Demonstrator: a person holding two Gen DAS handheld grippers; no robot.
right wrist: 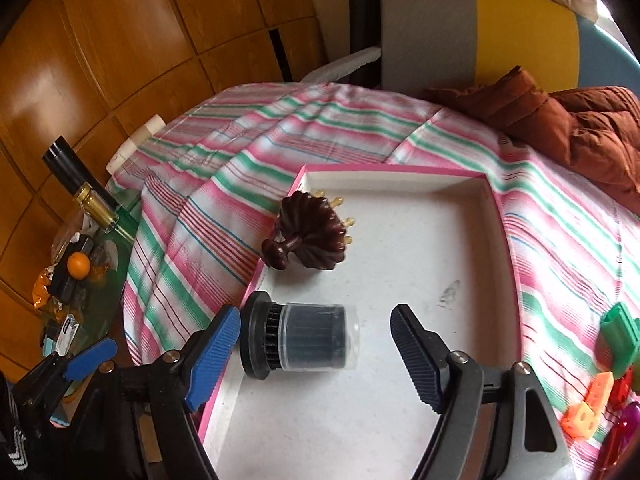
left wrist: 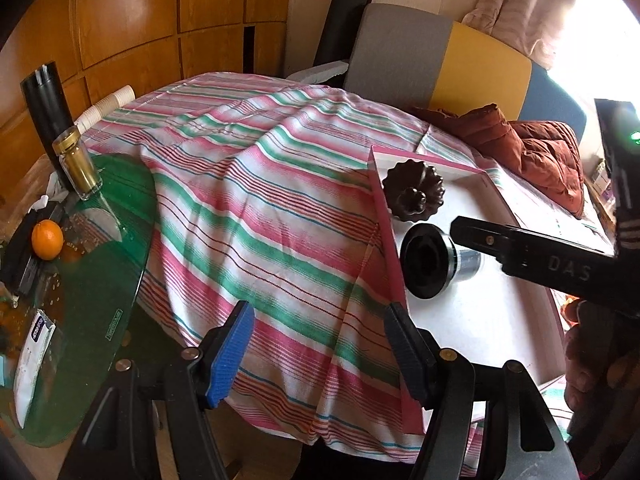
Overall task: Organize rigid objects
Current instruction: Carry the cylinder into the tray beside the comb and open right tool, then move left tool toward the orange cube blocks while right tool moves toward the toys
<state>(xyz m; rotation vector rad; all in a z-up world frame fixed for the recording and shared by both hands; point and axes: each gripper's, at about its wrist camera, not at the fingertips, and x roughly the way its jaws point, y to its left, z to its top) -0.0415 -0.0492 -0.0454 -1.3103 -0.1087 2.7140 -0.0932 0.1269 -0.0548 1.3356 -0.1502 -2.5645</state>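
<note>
A white tray with a pink rim (right wrist: pixel 400 170) lies on the striped cloth; it also shows in the left wrist view (left wrist: pixel 480 312). In it lie a dark brown scalloped brush (right wrist: pixel 312 236) (left wrist: pixel 416 194) and a black cylinder with a clear cap (right wrist: pixel 296 338) (left wrist: pixel 430 260), on its side by the tray's left wall. My right gripper (right wrist: pixel 316 356) is open and empty, its jaws on either side of the cylinder, just above it. My left gripper (left wrist: pixel 320 352) is open and empty over the cloth beside the tray's left rim.
A green glass side table (left wrist: pixel 100 260) at left holds a gold-capped bottle (left wrist: pixel 76 164), a black cylinder (left wrist: pixel 46 108), an orange (left wrist: pixel 47 239) and clutter. Small colourful toys (right wrist: pixel 600 392) lie right of the tray. A rust jacket (right wrist: pixel 560 128) and a chair (right wrist: pixel 460 28) stand behind.
</note>
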